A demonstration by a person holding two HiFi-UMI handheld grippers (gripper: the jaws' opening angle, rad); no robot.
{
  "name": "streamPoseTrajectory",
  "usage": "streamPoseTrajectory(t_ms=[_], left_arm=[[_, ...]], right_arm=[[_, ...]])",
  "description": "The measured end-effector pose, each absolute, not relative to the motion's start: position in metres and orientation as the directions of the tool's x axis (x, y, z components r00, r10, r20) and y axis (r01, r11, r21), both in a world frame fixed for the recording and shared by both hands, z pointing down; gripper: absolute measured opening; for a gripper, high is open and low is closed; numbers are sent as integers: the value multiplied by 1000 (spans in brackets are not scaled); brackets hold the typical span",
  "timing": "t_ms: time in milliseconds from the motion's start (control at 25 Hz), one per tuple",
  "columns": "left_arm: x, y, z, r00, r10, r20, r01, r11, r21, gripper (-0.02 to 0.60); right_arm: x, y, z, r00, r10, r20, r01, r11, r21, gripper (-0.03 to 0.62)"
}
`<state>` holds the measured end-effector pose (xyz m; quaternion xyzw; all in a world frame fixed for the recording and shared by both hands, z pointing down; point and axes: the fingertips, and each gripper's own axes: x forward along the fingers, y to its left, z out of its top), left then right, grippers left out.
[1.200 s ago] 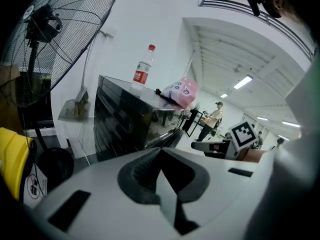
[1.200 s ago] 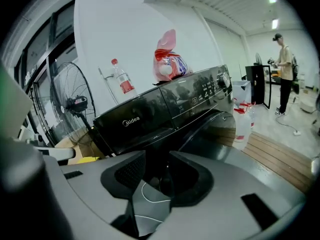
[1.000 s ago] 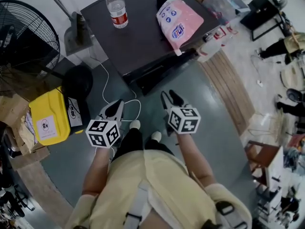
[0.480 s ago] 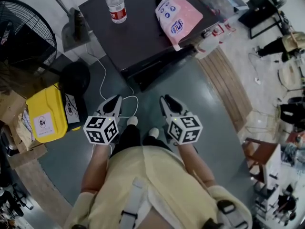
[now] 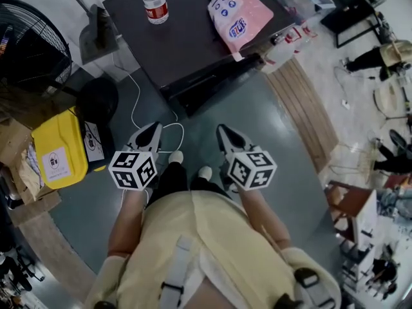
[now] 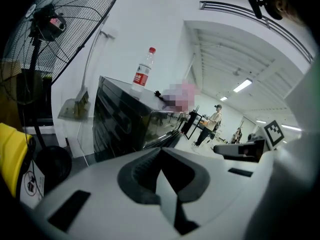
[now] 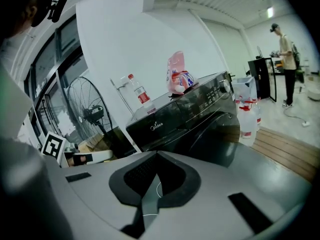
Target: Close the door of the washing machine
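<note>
Far ahead of the person stands the washing machine (image 5: 193, 50), its door (image 7: 216, 134) seemingly flush with the front. Left gripper (image 5: 152, 131) and right gripper (image 5: 224, 134), both pressed together and empty, hang well short; if latched, it needs no push.

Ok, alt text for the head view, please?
Seen from above, a person holds the left gripper and right gripper, both empty, toward a dark washing machine. A water bottle and pink bag sit on top; a yellow case lies at left.

Midea logo (image 7: 156, 126) on washing machine (image 7: 200, 115) front panel; other print unreadable.
</note>
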<state>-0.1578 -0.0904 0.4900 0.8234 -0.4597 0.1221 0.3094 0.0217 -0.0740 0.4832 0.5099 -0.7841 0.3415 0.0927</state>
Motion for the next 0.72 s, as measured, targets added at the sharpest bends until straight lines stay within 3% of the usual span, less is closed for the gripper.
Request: streamPoseTrajectory(t_ms=[720], left_arm=[[-156,-93,495,586,-651,482,-806,-406,431,-9]], right_arm=[[20,-84,483,-403,-744,534,-909,253,-332,5]])
